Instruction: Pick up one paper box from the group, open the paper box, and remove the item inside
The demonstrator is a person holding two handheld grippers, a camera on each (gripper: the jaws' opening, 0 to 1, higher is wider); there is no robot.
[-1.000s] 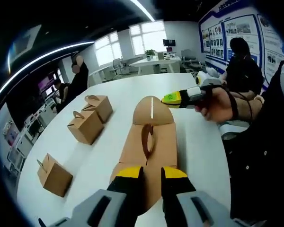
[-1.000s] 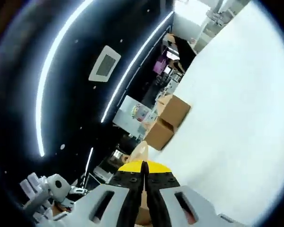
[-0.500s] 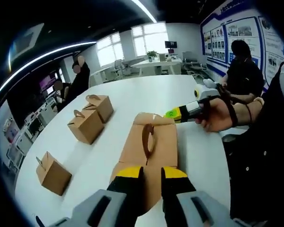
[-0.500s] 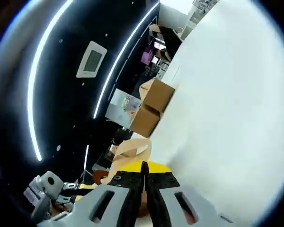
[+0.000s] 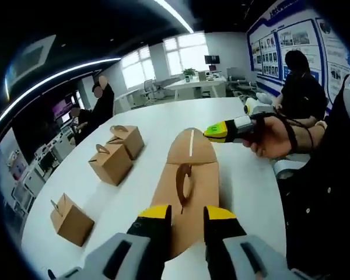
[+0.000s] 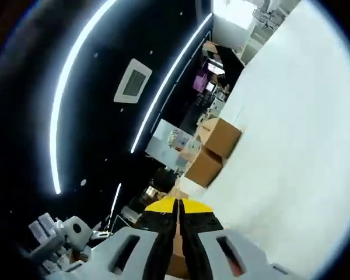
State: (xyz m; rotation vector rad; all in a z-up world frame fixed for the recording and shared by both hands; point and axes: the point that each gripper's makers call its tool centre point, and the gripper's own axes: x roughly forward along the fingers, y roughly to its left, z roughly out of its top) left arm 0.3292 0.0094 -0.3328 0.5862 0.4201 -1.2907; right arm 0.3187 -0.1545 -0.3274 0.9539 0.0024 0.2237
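A brown paper box (image 5: 189,178) with a cut-out handle lies lengthways on the white table (image 5: 128,192), straight ahead of me. My left gripper (image 5: 186,214) is shut on its near end, yellow tips either side of the cardboard. The box's rounded end flap (image 5: 191,147) sticks out at the far end. My right gripper (image 5: 217,132), held by a hand (image 5: 274,135), comes in from the right and pinches that flap's edge. In the right gripper view its jaws (image 6: 178,205) are shut, with brown cardboard (image 6: 176,261) between them.
Three closed paper boxes stand left of the held one: two together (image 5: 125,139) (image 5: 111,163) and one nearer (image 5: 70,219). Two of them (image 6: 221,137) (image 6: 204,166) also show in the right gripper view. People sit at the table's far left (image 5: 99,99) and right (image 5: 297,81).
Half a second ago the end flap was folded down over the box. The right gripper has since swung it back out and risen slightly. The left gripper's hold is unchanged.
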